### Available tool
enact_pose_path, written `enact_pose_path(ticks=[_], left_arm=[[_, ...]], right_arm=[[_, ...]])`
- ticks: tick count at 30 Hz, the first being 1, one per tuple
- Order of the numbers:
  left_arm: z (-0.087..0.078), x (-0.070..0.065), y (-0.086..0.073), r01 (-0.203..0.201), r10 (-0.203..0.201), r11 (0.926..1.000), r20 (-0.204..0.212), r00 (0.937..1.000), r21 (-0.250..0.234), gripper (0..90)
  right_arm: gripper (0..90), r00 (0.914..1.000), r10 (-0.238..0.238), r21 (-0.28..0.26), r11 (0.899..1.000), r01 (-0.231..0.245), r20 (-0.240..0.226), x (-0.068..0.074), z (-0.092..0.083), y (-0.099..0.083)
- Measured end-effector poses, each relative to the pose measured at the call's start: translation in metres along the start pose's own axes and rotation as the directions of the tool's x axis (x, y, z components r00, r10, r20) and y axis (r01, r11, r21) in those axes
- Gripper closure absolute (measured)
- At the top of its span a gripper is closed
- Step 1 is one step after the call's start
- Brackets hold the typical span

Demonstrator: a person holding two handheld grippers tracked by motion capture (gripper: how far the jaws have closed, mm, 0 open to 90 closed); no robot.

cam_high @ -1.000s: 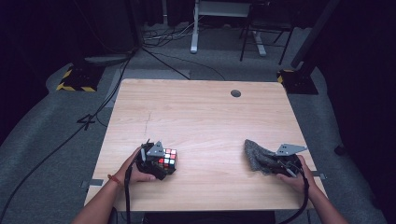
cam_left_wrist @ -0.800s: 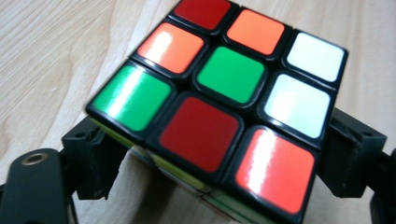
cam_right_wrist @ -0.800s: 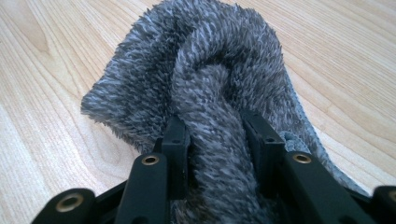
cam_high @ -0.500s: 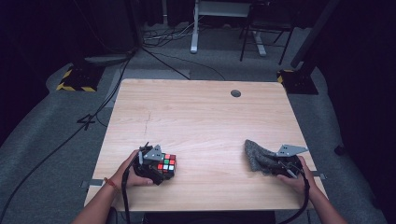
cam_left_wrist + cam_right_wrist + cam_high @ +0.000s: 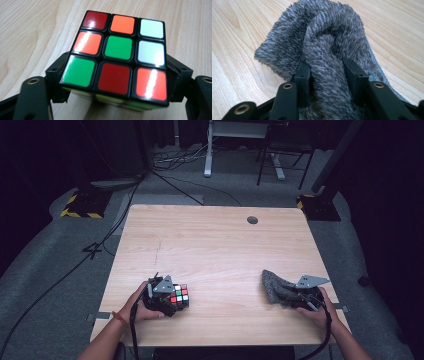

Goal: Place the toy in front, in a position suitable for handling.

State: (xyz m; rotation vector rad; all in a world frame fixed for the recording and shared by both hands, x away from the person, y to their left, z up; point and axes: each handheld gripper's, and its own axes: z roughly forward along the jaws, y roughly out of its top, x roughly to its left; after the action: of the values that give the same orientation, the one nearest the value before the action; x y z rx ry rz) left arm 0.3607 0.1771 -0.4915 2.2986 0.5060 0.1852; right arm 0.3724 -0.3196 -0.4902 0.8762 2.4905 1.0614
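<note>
High view: I sit at the six o'clock edge of the pale wood-grain surface [image 5: 220, 245], a two-jaw tool in each hand. My left gripper [image 5: 167, 297] rests near the seven o'clock corner; my right gripper [image 5: 295, 296] rests near the five o'clock corner, well apart from the left. A small round dark grommet [image 5: 252, 220] sits in the surface toward one o'clock, far from both tools.

Left gripper view: my left gripper [image 5: 117, 82] has its black jaws set one on each side of the black-framed, multicoloured plastic puzzle cube [image 5: 117, 53]. The jaws have just been closing, and they now press on the cube's two opposite side faces, so the cube is grasped. The top face reads, row by row from the far edge: dark red, orange, white; orange, green, white; green, dark red, orange. The cube is slightly tilted in this view, with the wood grain showing behind it. In the high view the same cube [image 5: 180, 295] lies at the three o'clock side of my left hand [image 5: 142, 301].

Right gripper view: my right gripper [image 5: 329, 77] straddles a raised fold of the grey, shaggy, long-pile cloth [image 5: 322, 40]. The jaws have just been opening a little, yet both pads are touching the fold, which fills the gap between them, so the cloth is clenched. The rest of the cloth spreads on the surface toward twelve o'clock of the jaws. In the high view the cloth [image 5: 275, 287] lies at the nine o'clock side of my right hand [image 5: 315, 307].
</note>
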Motion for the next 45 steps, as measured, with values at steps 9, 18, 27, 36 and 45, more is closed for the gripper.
enact_pose_path(ticks=[9, 18, 27, 36, 45], left_arm=[[0.021, -0.006, 0.02, -0.02, 0.02, 0.9997, 0.015, 0.9997, -0.011, 32.3], [0.044, -0.011, 0.033, -0.035, 0.034, 0.9994, 0.036, 0.9988, 0.009, 29.7], [0.053, -0.014, 0.038, -0.038, 0.037, 0.9992, 0.035, 0.9987, 0.015, 29.5], [0.057, -0.017, 0.044, -0.073, 0.072, 0.9971, 0.042, 0.9966, 0.024, 32.3], [0.048, -0.02, 0.058, -0.118, 0.117, 0.9929, 0.028, 0.9927, 0.016, 33.5]], right_arm=[[59.5, 1.0, 0.002, 0.002, 1.0, -0.002, 0.006, 0.001, 0.0, 0.0], [46.1, 0.9994, -0.026, -0.011, 1.0, 0.026, 0.022, 0.004, -0.004, 0.005], [56.0, 0.9984, -0.039, 0.025, 0.999, 0.038, 0.041, 0.006, 0.003, 0.011], [74.9, 0.9992, -0.031, 0.02, 0.999, 0.03, 0.027, 0.005, 0.005, 0.01], [77.4, 0.9989, -0.046, -0.031, 0.998, 0.046, -0.004, 0.007, -0.004, 0.018]])
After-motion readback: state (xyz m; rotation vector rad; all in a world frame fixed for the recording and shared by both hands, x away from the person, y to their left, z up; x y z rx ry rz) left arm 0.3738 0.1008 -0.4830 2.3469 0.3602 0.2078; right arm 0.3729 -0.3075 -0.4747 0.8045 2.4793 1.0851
